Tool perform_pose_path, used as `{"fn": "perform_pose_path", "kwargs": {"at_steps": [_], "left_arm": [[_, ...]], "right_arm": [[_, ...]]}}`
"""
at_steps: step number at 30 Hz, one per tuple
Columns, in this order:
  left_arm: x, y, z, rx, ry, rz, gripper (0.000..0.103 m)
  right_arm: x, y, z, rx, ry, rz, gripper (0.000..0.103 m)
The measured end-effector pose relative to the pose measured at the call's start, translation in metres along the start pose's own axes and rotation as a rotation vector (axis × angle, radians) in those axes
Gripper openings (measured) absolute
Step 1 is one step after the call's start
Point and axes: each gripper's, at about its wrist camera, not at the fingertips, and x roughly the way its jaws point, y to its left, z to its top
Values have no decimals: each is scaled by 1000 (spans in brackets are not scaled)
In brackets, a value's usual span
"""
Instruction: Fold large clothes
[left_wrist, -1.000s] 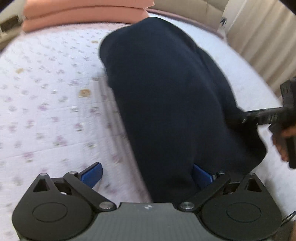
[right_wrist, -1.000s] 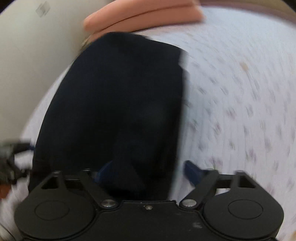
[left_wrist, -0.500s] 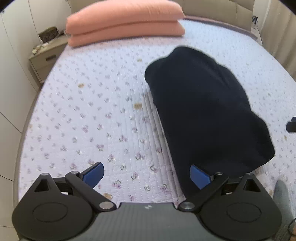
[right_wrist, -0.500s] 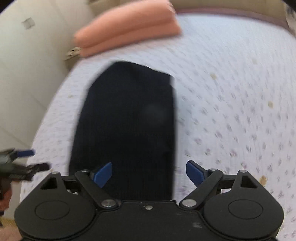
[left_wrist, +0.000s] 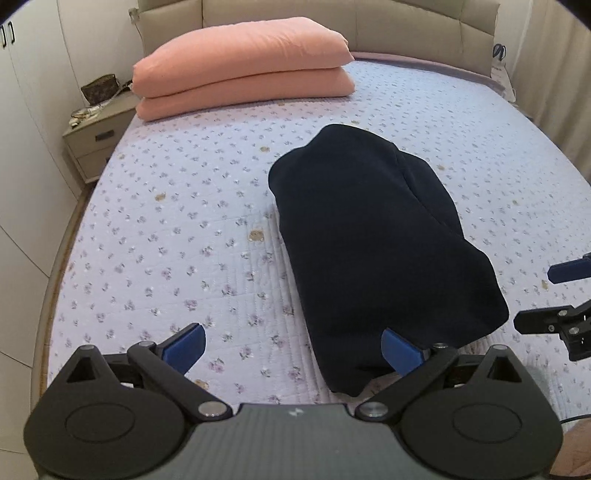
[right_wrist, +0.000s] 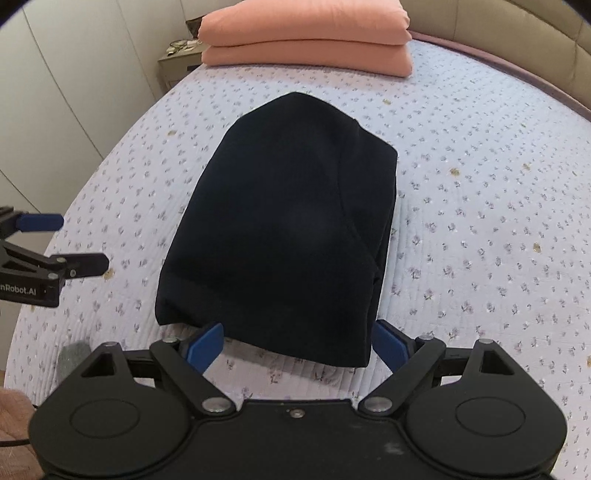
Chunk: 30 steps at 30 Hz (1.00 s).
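While we held the left gripper (left_wrist: 291, 349) with its blue-padded jaws spread and empty above the lilac floral quilted bedspread (left_wrist: 166, 236), the folded dark navy knit garment (left_wrist: 373, 240) lay flat mid-bed. We kept the right gripper (right_wrist: 297, 343) likewise spread wide, holding nothing, just short of the garment's near edge.

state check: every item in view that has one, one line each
dark navy garment: folded into a compact bundle, lying flat on the bedspread, not gripped.
left gripper: open, empty, clear of the garment.
right gripper: open, empty, at the garment's near edge.
pink pillows: two, stacked at the head of the bed.
bedspread: spread flat, mostly smooth.
nightstand: drawers closed, small items on top.
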Motion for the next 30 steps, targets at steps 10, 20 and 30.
{"fn": "perform_pose_path", "kwargs": {"at_steps": [10,20,30], "left_arm": [[1,2,0,-4,3,-8,103],[1,2,0,-5,14,-15,103],[2,2,-1,-3,18,-17,103]], "right_arm": [[1,3,0,-19,14,19,103],[2,5,-1,-25,21,25,103],[-1,3,-3,-32,21,25,103]]}}
